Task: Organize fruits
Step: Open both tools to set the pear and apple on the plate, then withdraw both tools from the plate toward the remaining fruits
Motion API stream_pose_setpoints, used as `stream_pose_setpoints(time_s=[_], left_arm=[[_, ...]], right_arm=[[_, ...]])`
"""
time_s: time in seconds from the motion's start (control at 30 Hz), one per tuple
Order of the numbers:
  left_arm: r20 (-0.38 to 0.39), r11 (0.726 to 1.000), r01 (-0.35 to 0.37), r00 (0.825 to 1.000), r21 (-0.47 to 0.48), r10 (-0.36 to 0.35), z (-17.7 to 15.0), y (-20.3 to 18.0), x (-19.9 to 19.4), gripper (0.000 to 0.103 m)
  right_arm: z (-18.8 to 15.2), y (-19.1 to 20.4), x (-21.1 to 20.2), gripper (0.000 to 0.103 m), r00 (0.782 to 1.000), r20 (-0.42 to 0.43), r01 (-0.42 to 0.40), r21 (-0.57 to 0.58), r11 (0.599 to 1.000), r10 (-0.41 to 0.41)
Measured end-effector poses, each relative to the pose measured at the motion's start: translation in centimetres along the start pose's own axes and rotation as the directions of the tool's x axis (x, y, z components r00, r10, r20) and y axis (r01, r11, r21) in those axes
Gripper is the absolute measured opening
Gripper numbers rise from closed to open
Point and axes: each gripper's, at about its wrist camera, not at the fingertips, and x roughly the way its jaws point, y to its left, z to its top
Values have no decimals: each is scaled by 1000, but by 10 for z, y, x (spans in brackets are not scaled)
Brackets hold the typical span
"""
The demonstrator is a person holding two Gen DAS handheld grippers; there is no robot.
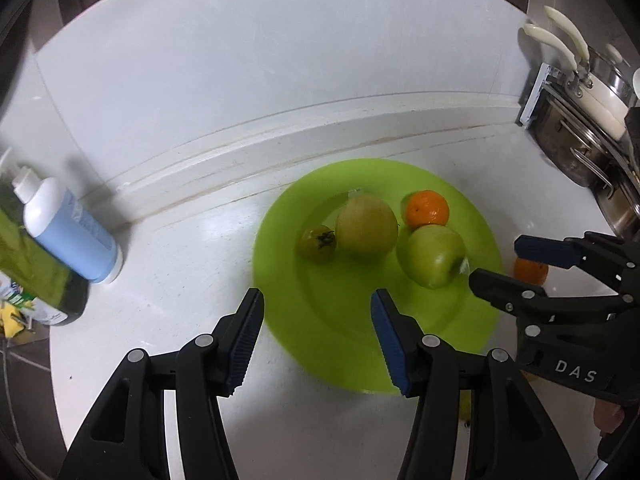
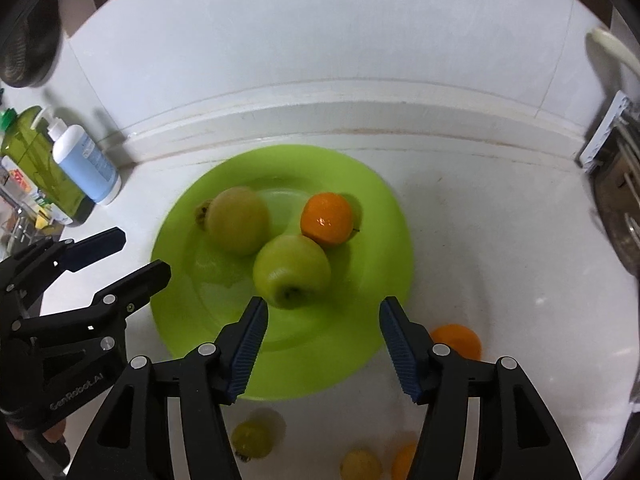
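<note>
On the green plate [image 2: 360, 208] sit 4 fruits; 4 more wait at 6 o'clock on the counter [image 2: 500, 240]. Both the left gripper [image 1: 316, 336] and the right gripper [image 2: 322, 344] gape empty.

Bright, even light overhead; green plate [image 1: 472, 216] and fruit smear with motion blur, dark fisheye vignette curving every corner.

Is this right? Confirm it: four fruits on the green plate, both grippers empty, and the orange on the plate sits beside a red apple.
One thing is wrong: the apple beside the orange is green, not red, as the right wrist view shows. Four fruits do sit on the green plate, and the left gripper and right gripper are empty.
</note>
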Motion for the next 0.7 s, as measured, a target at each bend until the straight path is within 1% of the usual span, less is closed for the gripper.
stream_pose_setpoints(time_s=[0.17, 0.3, 0.43, 0.57, 0.7], left_arm=[[34, 1000, 2, 999, 2, -2, -9, -5, -23, 56], [61, 999, 31, 998, -14, -30, -13, -11, -44, 56], [88, 998, 59, 994, -5, -58, -16, -18, -63, 58], [96, 997, 76, 992, 8, -76, -20, -26, -73, 59], [98, 995, 92, 991, 36, -95, -27, -35, -80, 59]], right_arm=[[-9, 1, -24, 59, 999, 47, 17, -8, 1000, -16], [-16, -2, -47, 59, 996, 91, 20, 4, 1000, -20], [-24, -7, -69, 59, 991, 128, 28, 22, 999, -31], [-34, -10, -89, 59, 984, 169, 47, 37, 998, -52], [-44, -13, -103, 59, 978, 191, 76, 52, 996, -85]])
